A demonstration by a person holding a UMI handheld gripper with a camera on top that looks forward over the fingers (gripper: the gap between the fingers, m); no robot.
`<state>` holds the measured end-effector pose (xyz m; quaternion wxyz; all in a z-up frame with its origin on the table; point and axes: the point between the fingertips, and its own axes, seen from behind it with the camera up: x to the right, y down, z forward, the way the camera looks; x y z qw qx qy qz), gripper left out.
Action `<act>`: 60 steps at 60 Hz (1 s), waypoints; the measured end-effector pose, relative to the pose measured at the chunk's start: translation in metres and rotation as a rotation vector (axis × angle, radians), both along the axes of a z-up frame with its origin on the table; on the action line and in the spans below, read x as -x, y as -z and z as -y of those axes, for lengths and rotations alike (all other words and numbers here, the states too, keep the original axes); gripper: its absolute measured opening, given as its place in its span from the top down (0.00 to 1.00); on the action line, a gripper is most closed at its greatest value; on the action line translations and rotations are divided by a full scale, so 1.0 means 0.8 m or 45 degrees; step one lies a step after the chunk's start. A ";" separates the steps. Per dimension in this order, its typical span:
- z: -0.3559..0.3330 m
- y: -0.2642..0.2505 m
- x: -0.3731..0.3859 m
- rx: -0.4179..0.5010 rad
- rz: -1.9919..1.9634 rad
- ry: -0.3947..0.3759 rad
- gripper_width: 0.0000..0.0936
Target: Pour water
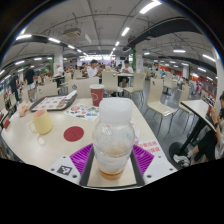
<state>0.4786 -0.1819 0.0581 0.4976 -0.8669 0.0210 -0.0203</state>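
A clear plastic bottle (113,135) with a pale cap and a little liquid at its base stands upright between my fingers, held above the white table (30,145). My gripper (112,160) is shut on the bottle, its purple pads (82,155) pressing on both sides. A red cup (97,95) stands on the table beyond the bottle, a little to the left. A pale yellow cup (42,122) stands to the left, with a round red coaster (74,133) between it and the bottle.
A dark tray (53,102) lies at the back left of the table. Chairs (158,103) and other tables fill the hall behind. A person (92,70) sits at the far side, and another person's arm (213,140) shows at the right.
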 end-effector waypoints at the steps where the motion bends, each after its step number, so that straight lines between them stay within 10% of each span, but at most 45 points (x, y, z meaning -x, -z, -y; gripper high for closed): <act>1: 0.002 0.000 0.003 0.000 0.005 0.007 0.37; 14: -0.014 0.001 0.002 -0.062 0.006 0.054 0.52; 42: -0.073 -0.126 0.024 -0.060 0.658 0.133 0.53; 60: -0.176 -0.220 0.151 0.004 1.675 -0.101 0.53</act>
